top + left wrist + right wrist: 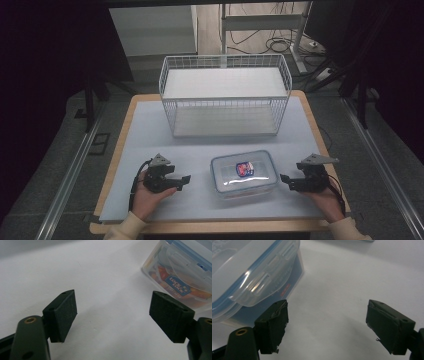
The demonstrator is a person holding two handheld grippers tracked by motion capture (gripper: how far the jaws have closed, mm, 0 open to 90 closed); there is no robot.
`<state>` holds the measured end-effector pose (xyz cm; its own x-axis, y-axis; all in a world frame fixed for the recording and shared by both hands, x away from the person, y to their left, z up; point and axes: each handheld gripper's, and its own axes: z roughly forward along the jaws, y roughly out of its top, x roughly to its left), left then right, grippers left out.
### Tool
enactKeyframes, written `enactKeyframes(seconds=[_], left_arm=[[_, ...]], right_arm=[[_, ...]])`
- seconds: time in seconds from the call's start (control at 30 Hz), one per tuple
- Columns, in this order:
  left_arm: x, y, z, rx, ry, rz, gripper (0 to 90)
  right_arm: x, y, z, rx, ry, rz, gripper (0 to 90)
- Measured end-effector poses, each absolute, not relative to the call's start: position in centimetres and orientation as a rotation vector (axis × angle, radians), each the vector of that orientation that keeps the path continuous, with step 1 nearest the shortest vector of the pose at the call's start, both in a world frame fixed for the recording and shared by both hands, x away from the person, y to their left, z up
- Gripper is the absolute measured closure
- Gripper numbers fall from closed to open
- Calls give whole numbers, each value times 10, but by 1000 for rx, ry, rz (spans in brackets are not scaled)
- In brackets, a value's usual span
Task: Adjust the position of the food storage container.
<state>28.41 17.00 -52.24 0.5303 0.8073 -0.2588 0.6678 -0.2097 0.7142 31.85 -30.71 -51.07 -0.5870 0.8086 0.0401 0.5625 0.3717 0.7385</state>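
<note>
**Room and surroundings**

Wooden-edged table (119, 150) topped with a pale sheet (150, 130), on grey floor (50, 165). Metal rails (67, 180) flank both sides. Behind: white desk frame (260, 22), tangled cables (277, 45), wood flooring (210, 30). Edges of the room dark.

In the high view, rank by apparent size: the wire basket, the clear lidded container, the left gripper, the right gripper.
1. Wire basket, plainly the largest.
2. Clear lidded container.
3. Left gripper and right gripper: both look about alike, so no ranking between them.
</note>
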Motion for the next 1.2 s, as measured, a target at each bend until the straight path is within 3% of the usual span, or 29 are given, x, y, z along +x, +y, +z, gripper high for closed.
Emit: enactKeyframes(seconds=[0.63,0.8,0.83,1.0,1.03,1.07,1.2], left_arm=[[284,174,-522,1921,1223,214,210],[282,175,-524,1925,1225,211,207],[282,176,-524,1923,1228,209,207],[283,177,-525,1915,1233,189,207],[283,177,-525,1916,1232,186,207],[283,175,-526,1919,1231,182,207],[283,174,-526,1924,1229,177,207]], right_arm=[[315,-309,-502,1251,2309,1024,275],[311,-310,-488,1215,2315,1078,404],[307,-309,-475,1170,2320,1141,492],[295,-299,-449,1034,2376,1279,718],[295,-299,-449,1034,2376,1279,718],[290,-291,-443,974,2422,1304,793],[283,-273,-442,863,2509,1301,875]])
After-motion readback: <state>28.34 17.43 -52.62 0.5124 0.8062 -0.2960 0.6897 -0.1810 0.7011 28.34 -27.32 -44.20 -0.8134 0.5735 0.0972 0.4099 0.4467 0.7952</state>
